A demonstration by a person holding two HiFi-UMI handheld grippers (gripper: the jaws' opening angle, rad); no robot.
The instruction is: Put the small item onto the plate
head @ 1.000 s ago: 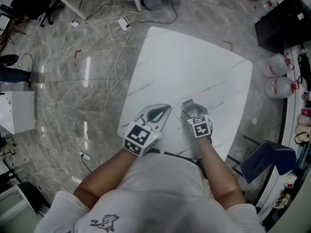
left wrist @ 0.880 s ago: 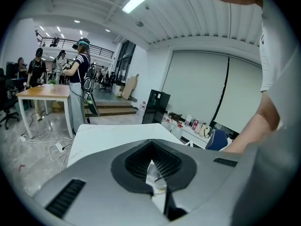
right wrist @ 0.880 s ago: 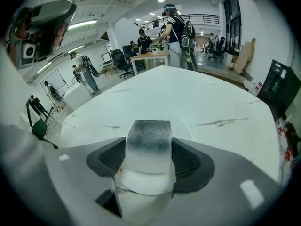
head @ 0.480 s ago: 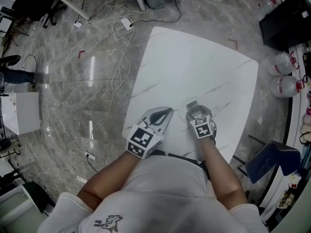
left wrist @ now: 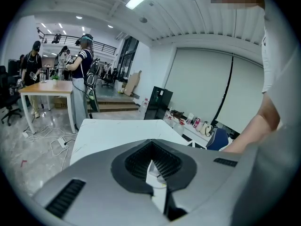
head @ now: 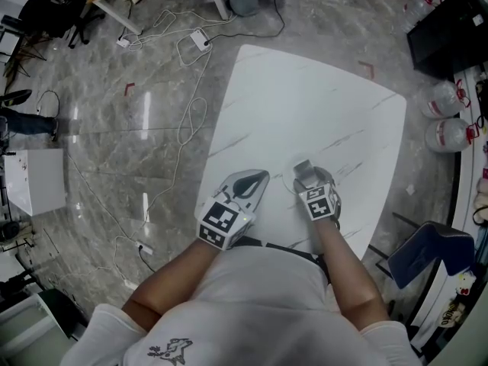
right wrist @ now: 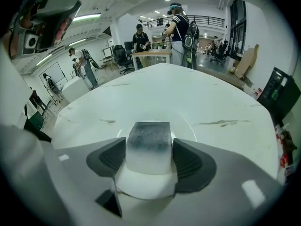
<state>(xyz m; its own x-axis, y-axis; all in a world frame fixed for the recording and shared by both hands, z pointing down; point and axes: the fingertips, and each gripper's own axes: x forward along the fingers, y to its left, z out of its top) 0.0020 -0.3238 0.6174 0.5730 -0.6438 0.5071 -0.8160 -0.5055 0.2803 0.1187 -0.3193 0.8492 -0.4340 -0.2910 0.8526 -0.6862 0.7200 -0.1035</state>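
Note:
On the white marble table [head: 305,105] both grippers sit close to the near edge. My right gripper [head: 303,169] is shut on a small block [right wrist: 149,142] with a grey top and a pale body. The block hangs just over a white plate, whose rim [right wrist: 190,126] curves past the jaws. My left gripper [head: 260,178] is to the left of the right one, over bare table. Its jaws [left wrist: 151,166] are together with nothing between them.
Cables [head: 187,113] trail over the grey floor left of the table. Water bottles [head: 446,136] and a black box [head: 450,29] stand at the right, a blue chair [head: 427,254] at the near right. People stand at a wooden table [right wrist: 155,53] far behind.
The head view has shifted slightly. Both grippers keep nearly the same places on the table, the right one still holding the block.

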